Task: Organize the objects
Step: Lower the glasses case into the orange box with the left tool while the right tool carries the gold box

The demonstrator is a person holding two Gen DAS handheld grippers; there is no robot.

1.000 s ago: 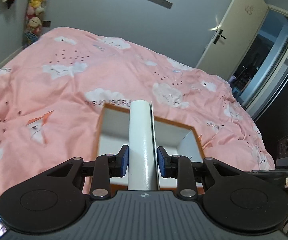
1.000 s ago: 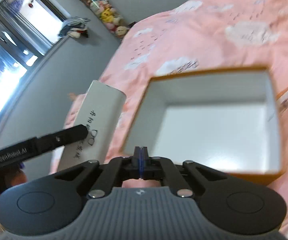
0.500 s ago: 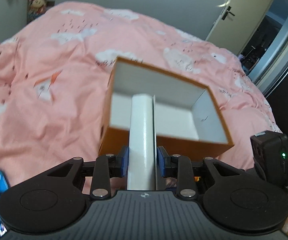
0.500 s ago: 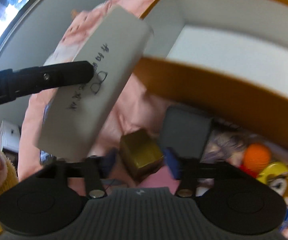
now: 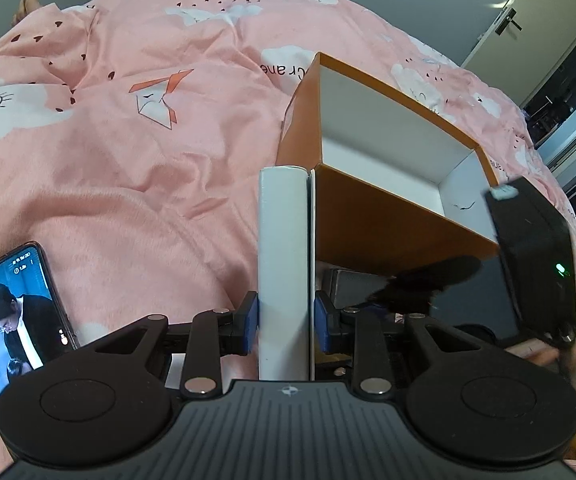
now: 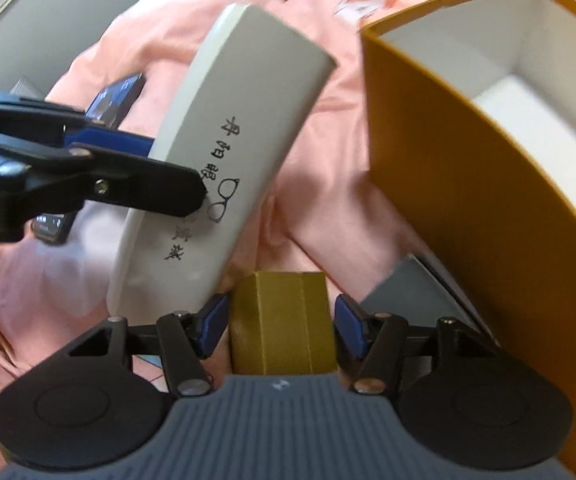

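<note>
My left gripper [image 5: 285, 320] is shut on a white glasses case [image 5: 283, 240], which stands on end just left of the orange box's near corner. The orange box [image 5: 388, 216] is open, with a bare white inside. In the right wrist view the same case [image 6: 247, 120] shows black lettering, and a left finger [image 6: 147, 188] presses on its face. My right gripper [image 6: 281, 320] points down at the bed. Its jaws are closing around a small gold box [image 6: 283, 292], with a thin gap still showing at each blue pad.
A phone [image 5: 15, 312] with a lit screen lies on the pink bedspread [image 5: 147, 160] at the left. A flat grey item [image 6: 412, 292] lies against the orange box's [image 6: 448, 200] outer wall, right of the gold box. A door stands open at the far right.
Both grippers have dropped towards the bed. The right gripper went from shut to open and now straddles the gold box. The white case has come down beside the orange box.
</note>
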